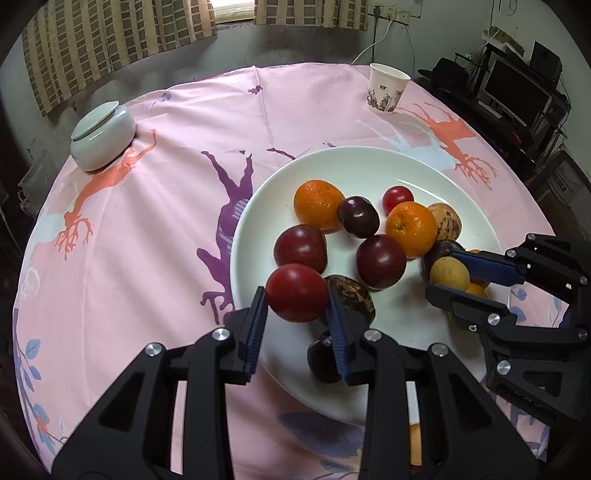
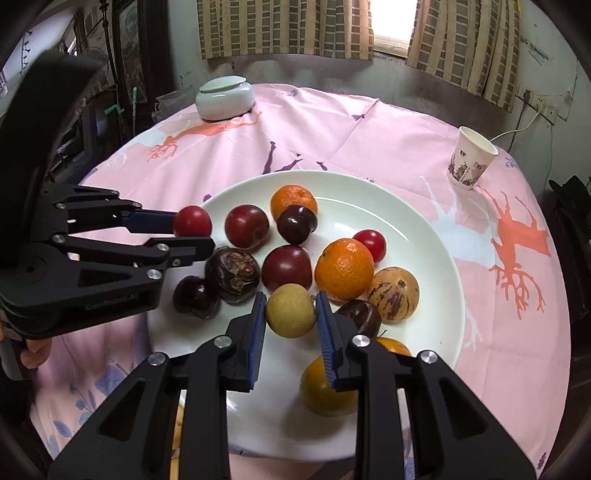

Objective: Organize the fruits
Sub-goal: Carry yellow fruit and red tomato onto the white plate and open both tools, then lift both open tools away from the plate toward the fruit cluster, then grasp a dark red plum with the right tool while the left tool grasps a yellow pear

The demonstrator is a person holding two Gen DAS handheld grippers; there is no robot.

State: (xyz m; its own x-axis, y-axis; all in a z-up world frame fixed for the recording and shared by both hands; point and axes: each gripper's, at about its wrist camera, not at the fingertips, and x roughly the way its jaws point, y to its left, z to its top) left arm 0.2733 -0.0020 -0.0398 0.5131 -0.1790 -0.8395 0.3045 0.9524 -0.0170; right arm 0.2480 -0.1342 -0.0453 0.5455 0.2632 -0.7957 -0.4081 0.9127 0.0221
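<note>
Basically round table with pink printed tablecloth, checked curtains and a window behind, electronics shelf off to one side. On the cloth: lidded pale-green jar, paper cup, big white plate full of fruit — two oranges, dark plums, a striped pale melon-like fruit, a small red tomato at the back.

Left gripper: blue pads either side of a red tomato, both touching it, so narrow and holding it, at the plate's near-left rim above a brown wrinkled fruit. In the right wrist view that tomato sits at the fingertips over the plate edge.

Right gripper: pads clamped on a round tan-yellow fruit, above the plate's near side, a yellow-orange fruit just below.

Both grippers angled down toward the plate, coming in from the near edge, side by side. A fingertip shows at the left gripper's handle.
</note>
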